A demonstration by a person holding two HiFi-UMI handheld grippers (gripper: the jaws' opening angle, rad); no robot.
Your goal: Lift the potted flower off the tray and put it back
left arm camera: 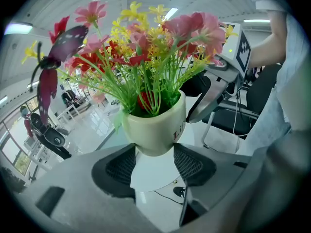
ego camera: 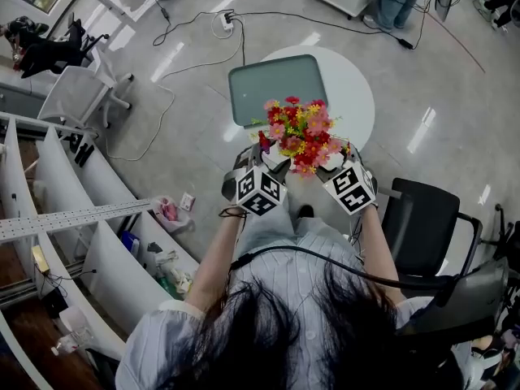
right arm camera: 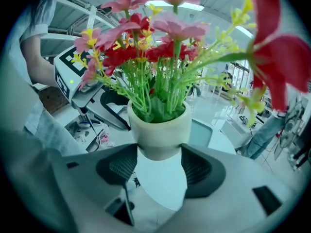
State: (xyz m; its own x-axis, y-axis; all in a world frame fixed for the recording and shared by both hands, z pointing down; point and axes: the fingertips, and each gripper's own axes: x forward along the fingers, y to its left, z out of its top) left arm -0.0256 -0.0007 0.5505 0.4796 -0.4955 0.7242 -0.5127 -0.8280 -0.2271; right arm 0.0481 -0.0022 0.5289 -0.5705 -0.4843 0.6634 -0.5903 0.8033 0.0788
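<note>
Two grippers (left arm camera: 154, 153) (right arm camera: 159, 155) clamping potted flower (ego camera: 299, 135), off tray (ego camera: 276, 88)

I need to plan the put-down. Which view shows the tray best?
The head view: nearly the whole tray lies bare on the round table, beyond the potted flower. The right gripper view shows only a corner behind the pot; the left gripper view, a sliver.

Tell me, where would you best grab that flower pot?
Low on the tapering base of the cream pot, from opposite sides, as the left gripper and right gripper clamp it now. The flowers above spread wide and look too flimsy to hold.
</note>
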